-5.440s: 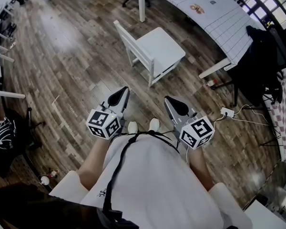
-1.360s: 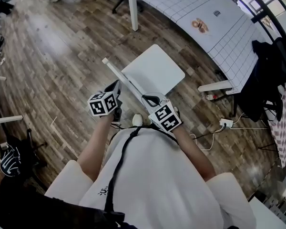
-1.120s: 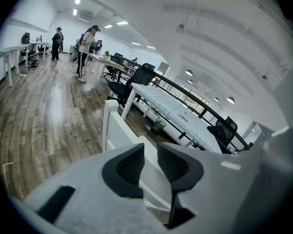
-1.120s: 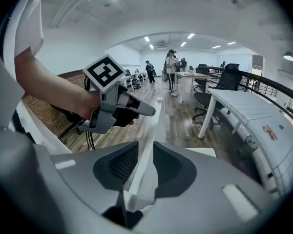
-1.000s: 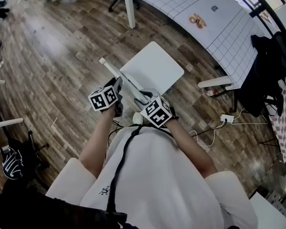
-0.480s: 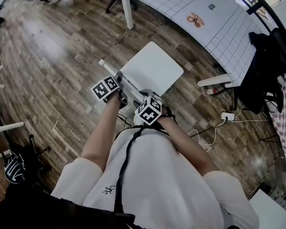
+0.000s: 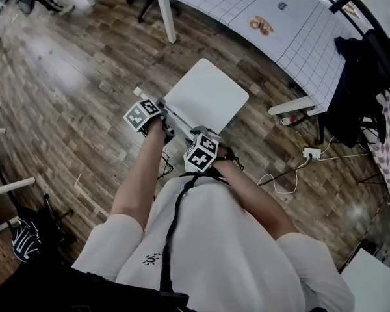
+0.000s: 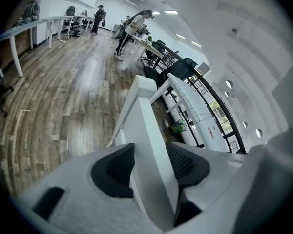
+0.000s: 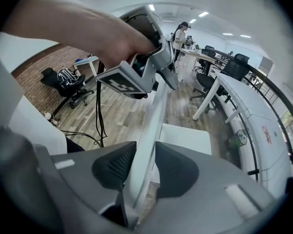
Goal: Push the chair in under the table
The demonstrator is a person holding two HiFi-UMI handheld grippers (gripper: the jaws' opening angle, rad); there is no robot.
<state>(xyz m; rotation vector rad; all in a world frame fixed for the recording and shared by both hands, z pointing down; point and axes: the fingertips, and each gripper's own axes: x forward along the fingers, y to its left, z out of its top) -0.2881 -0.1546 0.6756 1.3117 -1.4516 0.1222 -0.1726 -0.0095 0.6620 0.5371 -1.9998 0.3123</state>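
The white chair (image 7: pixel 205 96) stands on the wood floor with its seat facing the white gridded table (image 7: pixel 273 15). The top rail of its back (image 7: pixel 176 118) runs between my two hands. My left gripper (image 7: pixel 162 126) holds the rail's left part. The rail (image 8: pixel 149 140) fills the gap between the left pads. My right gripper (image 7: pixel 203 134) holds the rail's right end, and the rail (image 9: pixel 149 130) is pressed by both pads there. Both sets of jaws have just been closing, with the rail between them.
A table leg (image 7: pixel 164 19) stands beyond the chair and another leg (image 7: pixel 292 105) to its right. A black office chair with a dark garment (image 7: pixel 361 64) is at the right. A power strip with cables (image 7: pixel 310 153) lies on the floor. People stand far off (image 8: pixel 129 28).
I have walked up to the chair. Both grippers have come down from above its back onto the top rail and now straddle it, the left one rolled over.
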